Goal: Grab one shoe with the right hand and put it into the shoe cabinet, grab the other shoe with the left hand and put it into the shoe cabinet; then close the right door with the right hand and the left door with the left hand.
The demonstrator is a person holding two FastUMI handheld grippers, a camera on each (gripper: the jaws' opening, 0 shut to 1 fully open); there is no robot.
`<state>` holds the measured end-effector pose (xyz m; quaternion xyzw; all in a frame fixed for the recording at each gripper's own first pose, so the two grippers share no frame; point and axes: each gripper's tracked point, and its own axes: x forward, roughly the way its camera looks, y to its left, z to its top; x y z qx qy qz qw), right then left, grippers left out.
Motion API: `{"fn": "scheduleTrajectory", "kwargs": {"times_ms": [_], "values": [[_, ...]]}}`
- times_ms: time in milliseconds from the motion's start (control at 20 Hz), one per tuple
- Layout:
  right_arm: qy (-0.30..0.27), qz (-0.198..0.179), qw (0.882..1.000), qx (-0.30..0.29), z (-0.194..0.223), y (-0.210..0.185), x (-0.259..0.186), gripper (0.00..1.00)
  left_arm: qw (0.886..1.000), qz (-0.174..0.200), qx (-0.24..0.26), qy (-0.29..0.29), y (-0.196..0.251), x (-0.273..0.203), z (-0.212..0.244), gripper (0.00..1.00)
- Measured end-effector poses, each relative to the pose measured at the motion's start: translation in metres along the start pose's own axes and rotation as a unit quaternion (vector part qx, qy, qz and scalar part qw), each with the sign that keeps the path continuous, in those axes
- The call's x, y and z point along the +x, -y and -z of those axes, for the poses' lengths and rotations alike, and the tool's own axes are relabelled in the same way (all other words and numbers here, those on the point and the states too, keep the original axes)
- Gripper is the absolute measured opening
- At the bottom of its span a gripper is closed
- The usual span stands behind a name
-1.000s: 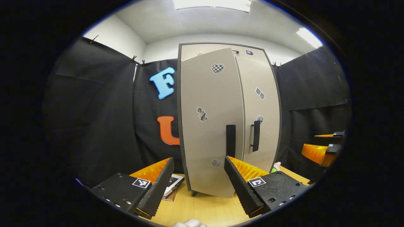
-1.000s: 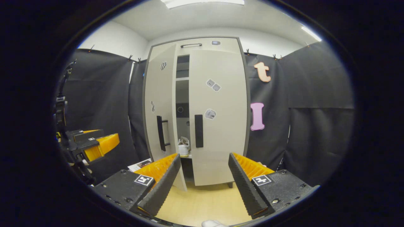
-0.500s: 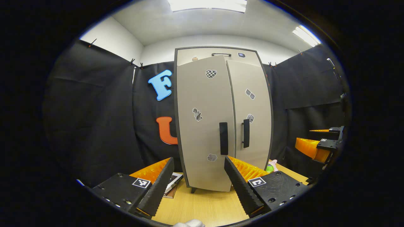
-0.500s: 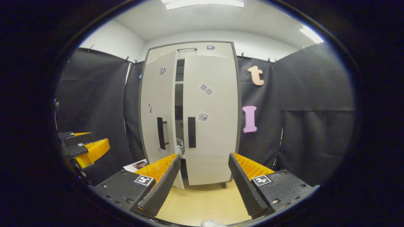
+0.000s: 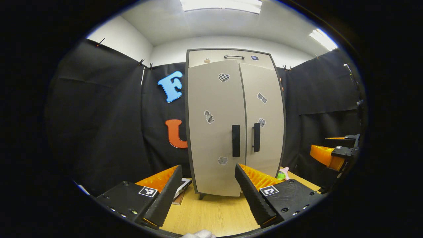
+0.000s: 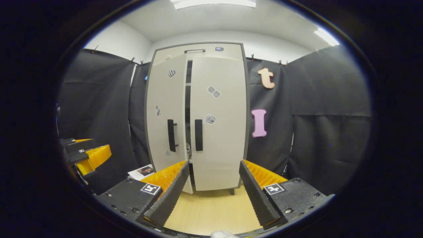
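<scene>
Shoe cabinet [image 5: 231, 132] standing upright on the wooden table [image 5: 214, 215], left door [image 6: 163, 112] slightly ajar (a dark gap beside the right door [image 6: 219, 122]). Left gripper [image 5: 206, 191] and right gripper [image 6: 211, 188] both spread wide, holding nothing, short of the doors.

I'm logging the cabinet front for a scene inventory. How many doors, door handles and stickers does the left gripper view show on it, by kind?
Doors: 2, the left door and the right door
Door handles: 2, left handle and right handle
Stickers: 5, three on the left door, two on the right door
Total: 9
</scene>
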<state>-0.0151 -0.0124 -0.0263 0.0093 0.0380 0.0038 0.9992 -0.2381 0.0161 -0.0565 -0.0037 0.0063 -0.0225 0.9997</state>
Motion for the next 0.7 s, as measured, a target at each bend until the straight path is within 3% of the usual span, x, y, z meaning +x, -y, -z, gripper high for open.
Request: {"fn": "scheduleTrajectory", "kwargs": {"times_ms": [700], "values": [[0.009,0.001,1.0,-0.007,-0.006,-0.006,-0.005,0.98,1.0,-0.011,0.008,0.004,-0.016,0.004,-0.005,0.96]]}}
